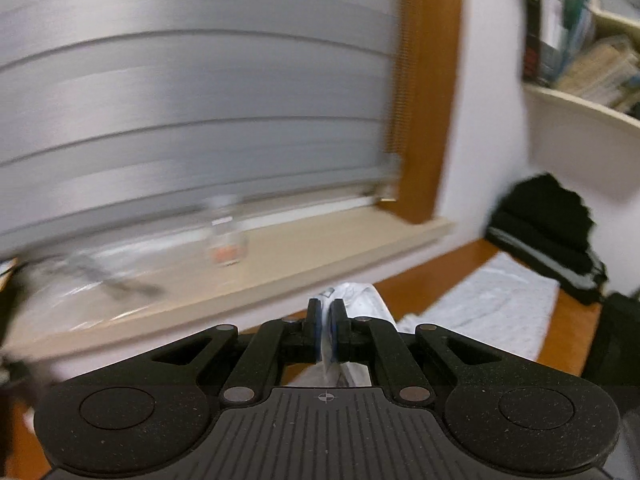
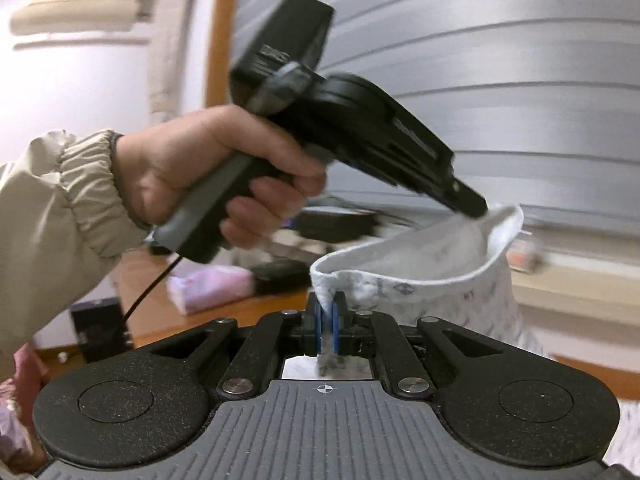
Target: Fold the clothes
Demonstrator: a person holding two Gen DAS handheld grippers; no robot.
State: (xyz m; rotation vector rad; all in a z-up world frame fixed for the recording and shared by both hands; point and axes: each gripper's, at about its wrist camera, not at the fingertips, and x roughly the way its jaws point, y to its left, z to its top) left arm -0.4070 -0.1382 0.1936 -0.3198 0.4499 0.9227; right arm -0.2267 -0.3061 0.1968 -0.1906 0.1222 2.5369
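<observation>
I see grey window blinds (image 1: 192,100) filling the upper left, a pale sill (image 1: 280,256) below, shelves (image 1: 580,96) upper right.

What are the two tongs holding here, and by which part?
Both tongs, left and right, are shut on the white patterned garment, pinching its upper hem at two spots.

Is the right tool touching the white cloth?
Touching. In the right wrist view, the right tool is shut on an edge of the white cloth, with fabric pinched between its blue pads.
</observation>
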